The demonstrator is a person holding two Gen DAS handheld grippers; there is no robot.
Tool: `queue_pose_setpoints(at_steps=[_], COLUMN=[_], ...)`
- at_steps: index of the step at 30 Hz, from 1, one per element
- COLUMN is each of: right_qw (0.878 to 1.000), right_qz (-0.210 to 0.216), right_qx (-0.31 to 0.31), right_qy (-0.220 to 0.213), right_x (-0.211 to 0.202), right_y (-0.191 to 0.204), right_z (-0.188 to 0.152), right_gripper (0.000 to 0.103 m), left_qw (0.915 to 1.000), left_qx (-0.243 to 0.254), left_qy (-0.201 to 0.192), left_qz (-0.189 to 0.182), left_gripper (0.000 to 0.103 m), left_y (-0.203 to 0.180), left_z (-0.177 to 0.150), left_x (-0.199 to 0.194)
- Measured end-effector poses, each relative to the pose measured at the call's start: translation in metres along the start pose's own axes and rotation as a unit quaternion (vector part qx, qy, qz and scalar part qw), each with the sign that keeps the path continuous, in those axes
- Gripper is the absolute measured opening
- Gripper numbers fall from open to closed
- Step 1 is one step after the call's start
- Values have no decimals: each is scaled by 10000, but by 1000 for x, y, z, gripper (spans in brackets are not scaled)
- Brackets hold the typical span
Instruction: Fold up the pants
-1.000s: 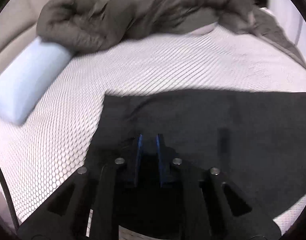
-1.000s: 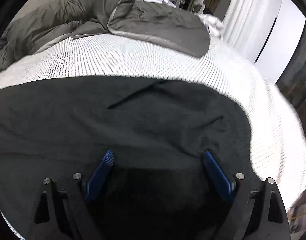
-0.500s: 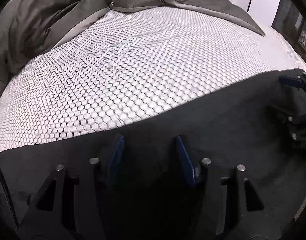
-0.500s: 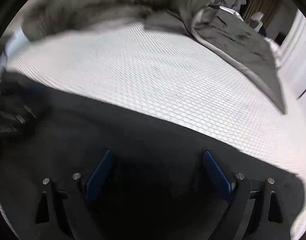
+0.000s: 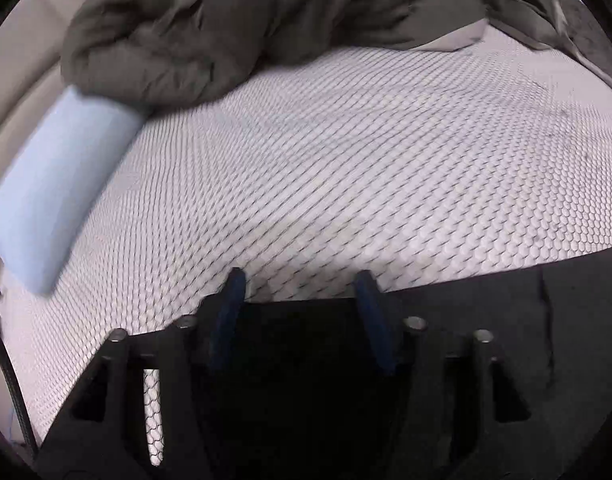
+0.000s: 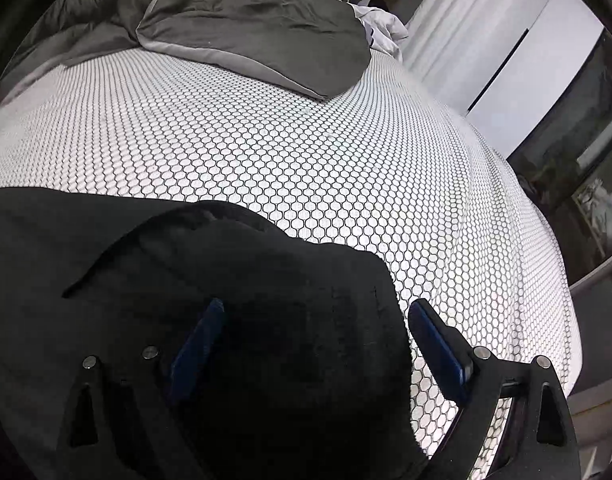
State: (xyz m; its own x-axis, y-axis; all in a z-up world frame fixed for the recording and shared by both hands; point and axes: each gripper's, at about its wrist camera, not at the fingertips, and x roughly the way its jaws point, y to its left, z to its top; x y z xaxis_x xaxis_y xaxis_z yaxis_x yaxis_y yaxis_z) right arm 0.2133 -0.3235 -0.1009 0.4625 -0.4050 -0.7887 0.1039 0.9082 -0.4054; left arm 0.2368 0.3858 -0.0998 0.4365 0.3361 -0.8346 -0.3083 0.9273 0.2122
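Black pants (image 5: 506, 340) lie flat on the white honeycomb-patterned mattress (image 5: 346, 180). My left gripper (image 5: 299, 276) hangs over their left far corner. Its jaws are closing, the cloth's edge lies low between them, and the blue pads (image 5: 230, 312) do not press on it. In the right wrist view the pants (image 6: 146, 280) fill the lower left, with a rumpled fold near their far edge. My right gripper (image 6: 316, 304) stands wide open over the pants' right end, left pad (image 6: 198, 344) above the cloth and right pad (image 6: 438, 344) above the mattress.
A grey duvet (image 5: 226, 32) is heaped at the head of the bed, over a light blue pillow (image 5: 54, 192) at the left. The duvet (image 6: 258, 28) also shows at the far side in the right view. White curtains (image 6: 466, 40) and the bed's right edge (image 6: 554, 280) lie beyond.
My left gripper's jaws went from nearly shut over the pants to apart. Both views swung inward along the pants and back out to their ends. The right gripper stayed wide open.
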Motion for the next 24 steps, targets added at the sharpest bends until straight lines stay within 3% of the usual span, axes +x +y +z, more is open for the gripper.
queue_pose_setpoints(at_steps=[2,4,6,7,8,11,12,13,14,17,20,24], right_qw=[9997,9985,9946,9931,9907,9878,9890,9909,9927,9981,9936,9894], right_qz=[-43,209,653,797,992,1240,1114,922,780,234,632,1053], right_qx=[-133,-118,-111,-146,-243,-587,-699,-741,-603,127,704,549], right_qy=[-185,-496,-798,-850,-897,-744,-673,-641,-699,-552,-618,-842], right_x=[-18,-42,-74,-81,-88,-88,-83,-79,-77,-66,-80,-107], right_y=[9,16,24,30,39,53,53,48,35,-15,-42,-27], right_z=[-3,-8,-29,-37,-46,-75,-84,-91,-97,-104,-116,-128], right_gripper=[94,94,94,94,94,94,94,94,94,95,95,95], left_qw=[9994,9975,9929,9912,9898,9925,9947,9935,9917,9938,9941,9841], left_qx=[-124,-163,-36,110,382,739,543,285,27,-180,-75,200], left_qy=[-242,-524,-858,-918,-907,-563,-382,-379,-398,-418,-679,-1135], left_qz=[-206,-440,-827,-944,-1027,-795,-790,-1034,-1223,-1014,-841,-1355], left_gripper=[47,48,59,76,83,83,82,79,69,63,64,67], left_y=[11,14,10,3,-6,-12,-3,0,10,17,-6,-72], left_z=[-12,-29,-54,-63,-75,-100,-103,-105,-107,-113,-122,-135], left_x=[-26,-55,-85,-93,-96,-74,-63,-60,-59,-71,-103,-157])
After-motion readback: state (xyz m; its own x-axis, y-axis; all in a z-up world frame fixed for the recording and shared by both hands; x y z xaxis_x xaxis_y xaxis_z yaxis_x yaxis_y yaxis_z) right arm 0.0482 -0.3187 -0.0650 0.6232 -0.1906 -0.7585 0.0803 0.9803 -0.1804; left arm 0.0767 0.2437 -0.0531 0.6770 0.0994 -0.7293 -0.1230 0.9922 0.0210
